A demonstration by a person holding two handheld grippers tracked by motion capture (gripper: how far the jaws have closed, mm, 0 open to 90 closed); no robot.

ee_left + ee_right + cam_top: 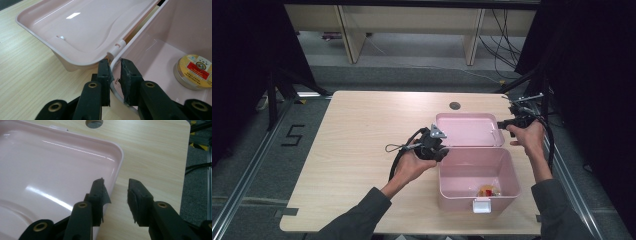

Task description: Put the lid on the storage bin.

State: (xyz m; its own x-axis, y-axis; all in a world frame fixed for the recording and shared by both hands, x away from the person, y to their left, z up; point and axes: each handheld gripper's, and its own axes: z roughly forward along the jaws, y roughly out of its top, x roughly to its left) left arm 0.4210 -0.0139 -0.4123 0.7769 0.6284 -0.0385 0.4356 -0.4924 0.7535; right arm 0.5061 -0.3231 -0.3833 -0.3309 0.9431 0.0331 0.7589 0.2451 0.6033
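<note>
Pink box [477,170] rim clamped by left claw [115,71]; tin [195,71] edge cropped.

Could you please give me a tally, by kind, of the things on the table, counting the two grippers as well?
Pink box with its lid open: 1
Round yellow tin inside the box: 1
Grippers: 2, the left gripper clamped on the box's rim, the right gripper with its jaws astride the lid's edge, not pressing it
Total: 4
</note>
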